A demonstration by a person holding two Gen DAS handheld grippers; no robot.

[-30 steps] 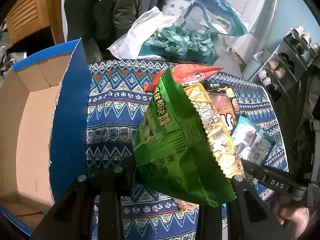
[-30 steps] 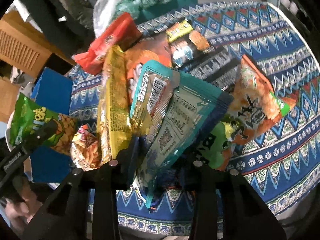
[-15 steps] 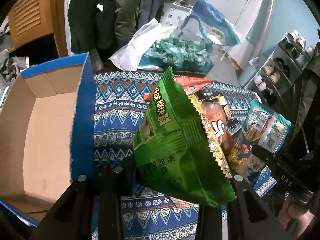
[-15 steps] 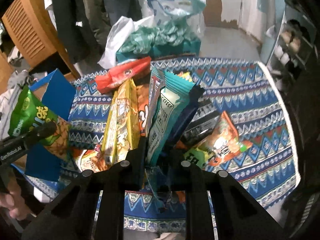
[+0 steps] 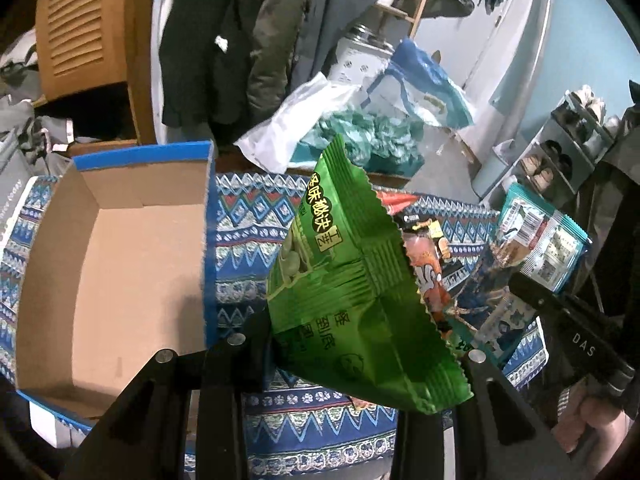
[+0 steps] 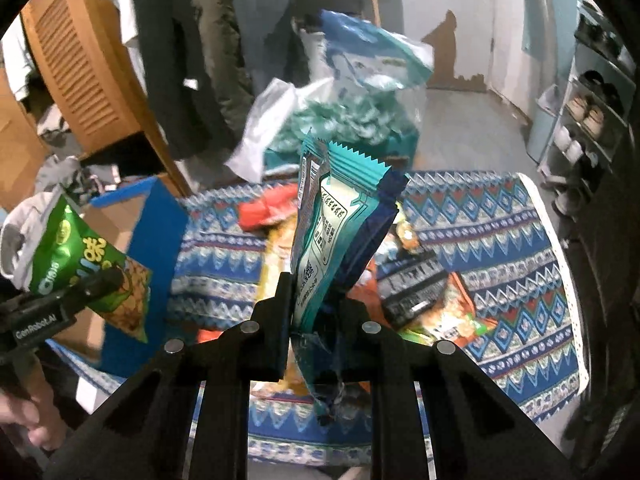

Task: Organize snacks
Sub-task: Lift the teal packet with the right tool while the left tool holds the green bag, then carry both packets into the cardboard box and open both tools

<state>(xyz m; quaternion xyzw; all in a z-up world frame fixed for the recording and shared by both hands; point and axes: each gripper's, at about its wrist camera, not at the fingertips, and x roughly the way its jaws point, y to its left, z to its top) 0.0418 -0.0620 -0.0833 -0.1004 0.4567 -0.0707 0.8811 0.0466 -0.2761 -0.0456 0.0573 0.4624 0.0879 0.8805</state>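
My left gripper point(image 5: 360, 360) is shut on a green snack bag point(image 5: 352, 280), held in the air just right of an open cardboard box point(image 5: 112, 264) with blue outer walls. My right gripper point(image 6: 316, 312) is shut on a teal snack packet point(image 6: 340, 232) that stands upright between the pads, above the snack pile. In the right wrist view the left gripper point(image 6: 80, 292) and its green bag point(image 6: 80, 264) hang over the box point(image 6: 160, 232) at the left. The left wrist view shows the teal packet point(image 5: 544, 240) at the right.
A patterned blue cloth point(image 6: 500, 240) covers the table. On it lie a red packet point(image 6: 268, 208), a black packet point(image 6: 412, 284) and an orange bag point(image 6: 460, 320). Plastic bags point(image 5: 360, 140), hanging coats and a shoe rack point(image 5: 560, 152) stand beyond the table.
Both grippers have risen with their snacks. The right jaws have narrowed on the teal packet, which has swung from slanted to upright. The box now shows more fully on the left.
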